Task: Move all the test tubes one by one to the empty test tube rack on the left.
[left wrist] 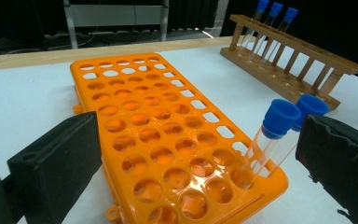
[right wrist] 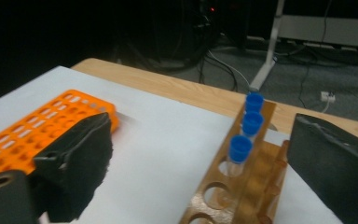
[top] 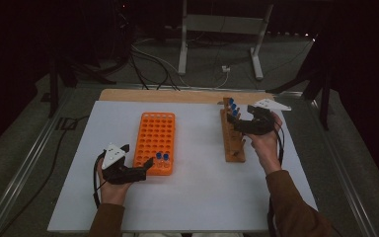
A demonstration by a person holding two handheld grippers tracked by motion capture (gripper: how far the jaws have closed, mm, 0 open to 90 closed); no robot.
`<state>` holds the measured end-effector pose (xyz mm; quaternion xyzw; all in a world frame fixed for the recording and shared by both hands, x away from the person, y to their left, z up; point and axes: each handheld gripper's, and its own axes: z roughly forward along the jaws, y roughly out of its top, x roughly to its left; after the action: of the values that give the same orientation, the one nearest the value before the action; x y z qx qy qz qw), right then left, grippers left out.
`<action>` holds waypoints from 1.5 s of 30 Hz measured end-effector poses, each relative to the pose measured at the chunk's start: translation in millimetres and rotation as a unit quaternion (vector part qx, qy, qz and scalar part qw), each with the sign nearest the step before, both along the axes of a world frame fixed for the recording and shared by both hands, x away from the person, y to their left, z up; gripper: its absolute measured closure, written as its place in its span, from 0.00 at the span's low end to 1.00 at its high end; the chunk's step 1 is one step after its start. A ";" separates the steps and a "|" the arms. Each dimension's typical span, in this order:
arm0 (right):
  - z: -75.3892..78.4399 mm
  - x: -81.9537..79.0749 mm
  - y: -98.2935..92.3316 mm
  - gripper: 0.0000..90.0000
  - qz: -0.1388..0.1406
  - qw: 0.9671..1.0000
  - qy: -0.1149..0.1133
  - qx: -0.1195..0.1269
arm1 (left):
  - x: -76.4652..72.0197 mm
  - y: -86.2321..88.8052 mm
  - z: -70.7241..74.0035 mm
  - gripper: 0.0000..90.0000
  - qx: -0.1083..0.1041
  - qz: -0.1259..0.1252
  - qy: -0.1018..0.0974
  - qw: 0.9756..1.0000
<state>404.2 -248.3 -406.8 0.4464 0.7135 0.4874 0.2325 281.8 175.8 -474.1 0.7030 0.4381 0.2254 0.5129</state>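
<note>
The right tool (top: 240,120) hangs released at the wooden rack (top: 233,140), its jaws spread either side of the three blue-capped tubes (right wrist: 240,148) standing in the rack's far holes. For a clean pick, the operator should centre the nearest tube between the pads, close on the clear barrel just below the cap, then lift straight up. The left tool (top: 146,168) is also released, beside the orange rack (top: 155,138), where two capped tubes (left wrist: 274,135) lean in corner wells. Tubes are smooth, clear and cylindrical; the orange rack is glossy moulded plastic; the wooden rack is varnished. The desk (top: 197,187) is matte white.
</note>
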 end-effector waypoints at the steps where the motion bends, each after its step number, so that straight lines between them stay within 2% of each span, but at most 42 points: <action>1: -2.3 2.7 -0.9 0.11 -0.004 1.000 0.004 -0.001 | 0.0 0.2 -0.2 0.01 -0.001 0.001 0.001 1.000; 6: -16.6 16.5 -3.9 0.22 -0.024 0.999 0.030 -0.004 | -0.5 -0.4 0.0 0.01 0.001 0.003 0.001 1.000; 14: -35.5 33.7 -1.4 0.59 -0.039 0.998 0.045 -0.024 | -0.9 0.1 -1.2 0.01 -0.001 0.006 0.003 1.000; 23: -47.6 44.3 2.3 0.79 -0.044 0.997 0.050 -0.037 | -1.6 2.0 -1.8 0.01 -0.004 0.009 0.004 1.000; 29: -50.0 45.0 5.8 0.83 -0.039 0.997 0.052 -0.038 | -1.6 1.5 -2.1 0.01 -0.002 0.008 0.004 1.000; 38: -52.0 45.1 12.2 0.84 -0.043 0.996 0.054 -0.063 | -1.5 1.6 -2.1 0.01 -0.003 0.009 0.004 1.000; 45: -52.0 44.3 13.9 0.85 -0.046 0.995 0.051 -0.066 | -1.0 2.9 -2.2 0.01 -0.005 0.011 0.005 1.000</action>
<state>448.5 -234.5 -458.8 0.4870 0.7337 0.4044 0.2468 280.8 178.7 -476.4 0.6971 0.4489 0.2255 0.5116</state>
